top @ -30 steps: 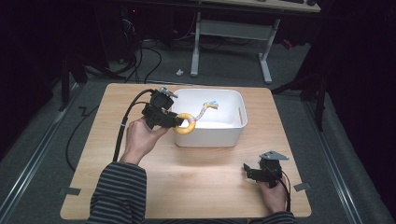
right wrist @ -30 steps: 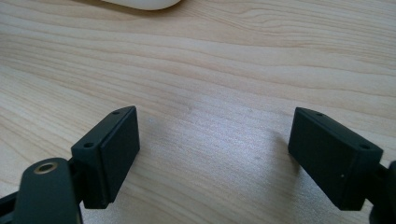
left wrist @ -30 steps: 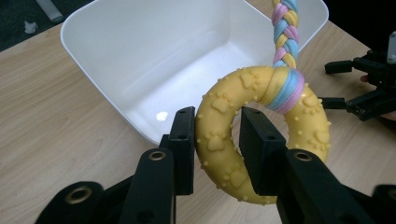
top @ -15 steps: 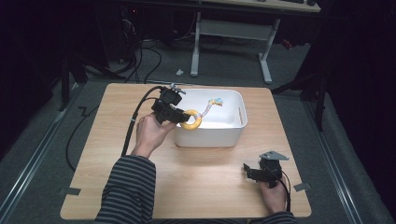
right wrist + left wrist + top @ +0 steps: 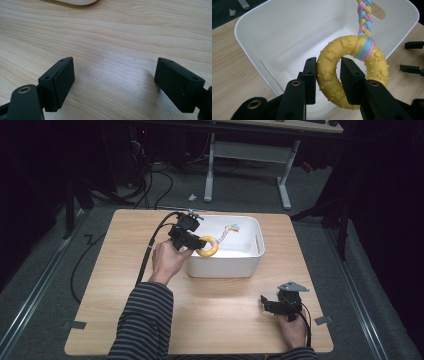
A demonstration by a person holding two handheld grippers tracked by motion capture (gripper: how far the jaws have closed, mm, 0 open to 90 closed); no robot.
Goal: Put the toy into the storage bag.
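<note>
A: The yellow ring toy [image 5: 208,247] is in the left tongs [image 5: 199,243], yes? Where exactly is it?

B: It is over the near-left corner of the white bin [image 5: 250,265], above the rim. In the left gripper view the two jaws are clenched on the ring toy [image 5: 342,75]: one jaw is pressed on the outside of the ring, the other goes through its hole. The ring has small paw prints and bumps on it.

A: And the braided rope [image 5: 227,230]?

B: It is tied on the ring with pink, blue and yellow bands and goes away from the tongs, over the inside of the bin. In the left gripper view the rope [image 5: 363,15] goes up toward the far wall, near the handle slot.

A: Is there room inside the bin?

B: Yes, the floor of the bin [image 5: 287,32] is bare and white, and the walls are well apart from the ring, except the near wall, which is just under it.

A: What about the right tongs [image 5: 270,304]?

B: They are released. In the right gripper view the jaws stand wide apart with bare desk [image 5: 112,50] between them. They are low over the near-right part of the desk [image 5: 220,320], well apart from the bin and near the front edge.

A: Free room on the desk?

B: The wood in front of the bin and at its left side is open
</note>
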